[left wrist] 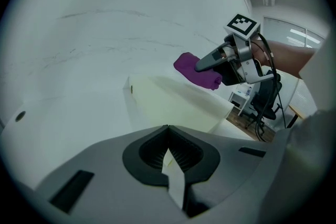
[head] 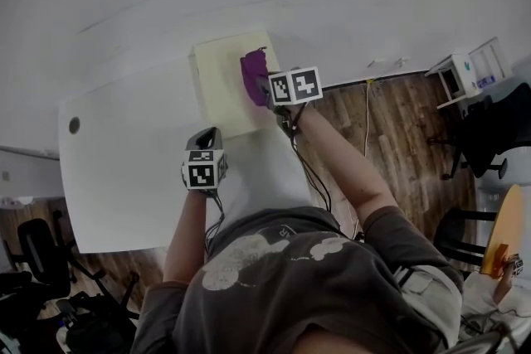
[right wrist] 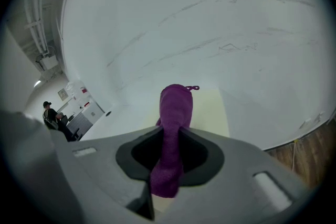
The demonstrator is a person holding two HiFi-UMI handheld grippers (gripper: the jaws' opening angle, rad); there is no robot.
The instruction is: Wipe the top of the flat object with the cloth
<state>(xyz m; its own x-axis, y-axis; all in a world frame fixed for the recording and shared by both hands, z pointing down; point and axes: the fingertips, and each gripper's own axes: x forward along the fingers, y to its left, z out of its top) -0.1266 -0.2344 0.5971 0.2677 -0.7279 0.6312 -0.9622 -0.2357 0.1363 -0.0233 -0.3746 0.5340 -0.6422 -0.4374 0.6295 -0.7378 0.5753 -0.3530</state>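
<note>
- I'm in the wiping step. My right tongs (right wrist: 170, 131) are clenched on the purple cloth (right wrist: 176, 107), which runs up between the jaws and sticks out past their tips.
- The cloth sits over the right part of the pale yellow flat object (head: 222, 87), which lies on the white counter (head: 124, 170) near its far right corner.
- My left tongs (left wrist: 168, 128) are pressed together with nothing between them. They hang over the counter just short of the flat object's near edge and take no part in the work.
- From how things lie, I judge that most of the top, the whole left and middle, is yet to be covered.
- The next move calls for holding the cloth flat down and drawing it across to the left in overlapping passes. The grip must stay firm so the cloth does not slide out.
- The flat object looks light and unheld. I may need the left tongs to pin an edge if it drags with the cloth.
- I cannot tell whether the cloth presses on the surface or rides just above it, because the cloth itself hides the contact.
- The right tongs hide the flat object's right edge in the head view.
- I can't make out any dirt or marks on the top.
</note>
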